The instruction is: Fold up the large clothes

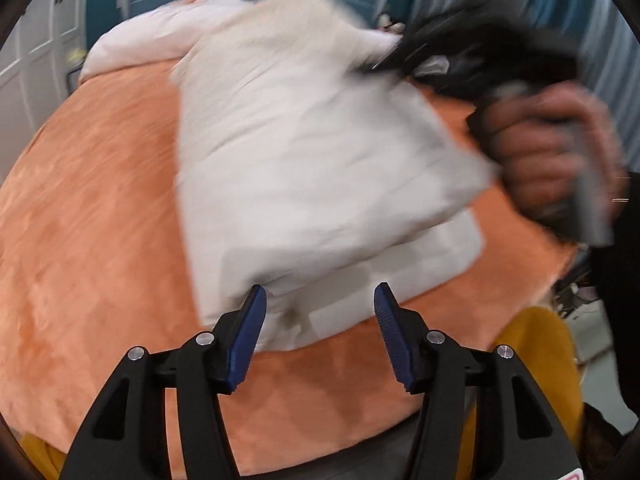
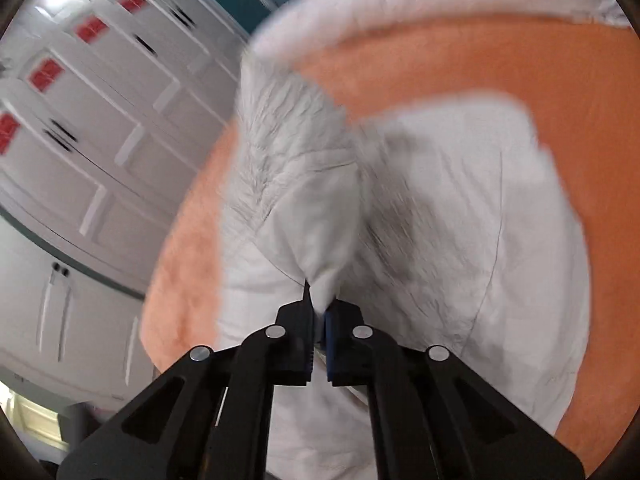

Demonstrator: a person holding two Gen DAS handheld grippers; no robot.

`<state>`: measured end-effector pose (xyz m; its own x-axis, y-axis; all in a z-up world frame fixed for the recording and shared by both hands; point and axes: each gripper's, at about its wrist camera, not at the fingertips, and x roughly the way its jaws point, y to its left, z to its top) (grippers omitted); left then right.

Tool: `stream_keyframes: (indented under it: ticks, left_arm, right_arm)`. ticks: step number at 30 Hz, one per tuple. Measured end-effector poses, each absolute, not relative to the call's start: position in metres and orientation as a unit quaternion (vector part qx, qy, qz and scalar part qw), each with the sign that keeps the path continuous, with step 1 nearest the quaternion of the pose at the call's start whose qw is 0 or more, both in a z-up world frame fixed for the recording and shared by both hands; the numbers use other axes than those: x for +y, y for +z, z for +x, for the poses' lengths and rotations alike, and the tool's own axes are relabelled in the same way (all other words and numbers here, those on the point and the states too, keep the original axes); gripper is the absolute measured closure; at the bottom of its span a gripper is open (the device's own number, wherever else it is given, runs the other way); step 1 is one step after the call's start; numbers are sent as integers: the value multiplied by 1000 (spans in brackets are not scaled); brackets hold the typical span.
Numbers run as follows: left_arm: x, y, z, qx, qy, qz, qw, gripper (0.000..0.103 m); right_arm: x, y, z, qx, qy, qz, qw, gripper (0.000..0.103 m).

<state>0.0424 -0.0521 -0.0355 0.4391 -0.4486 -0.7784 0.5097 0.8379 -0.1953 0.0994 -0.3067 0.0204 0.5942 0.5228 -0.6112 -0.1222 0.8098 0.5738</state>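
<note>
Nearest in the left wrist view, the left gripper hangs with its ribbed blue pads apart, nothing between them, just over the near hem of a white garment (soft, creased cotton by the look). The garment lies on a plush orange bedspread. The right gripper is clamped on a bunched fold, lifting it. Beyond, pale bedding lies crumpled, then white panelled cupboards
</note>
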Motion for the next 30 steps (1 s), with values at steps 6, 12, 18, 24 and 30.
stream_keyframes:
  ticks: [6,12,18,24,30]
  left_arm:
    - [-66,-46,61,461,-269,29,845,59]
    - [-105,-47,56,443,-291,99,842,61]
    - [-103,-32,49,447,-327,64,830,61]
    - [-79,46,52,375,-340,-33,861,61]
    - [-129,20,118,413,-306,-34,857,56]
  right_arm:
    - [-373,11,50,368,90,263,888,102]
    - [-430,-90,16,388,10,352,852,101]
    - [-438,-119,7,397,-1,361,844,102]
    - [-432,-110,13,402,9,365,840,100]
    - [-433,-74,1,412,-28,339,845,92]
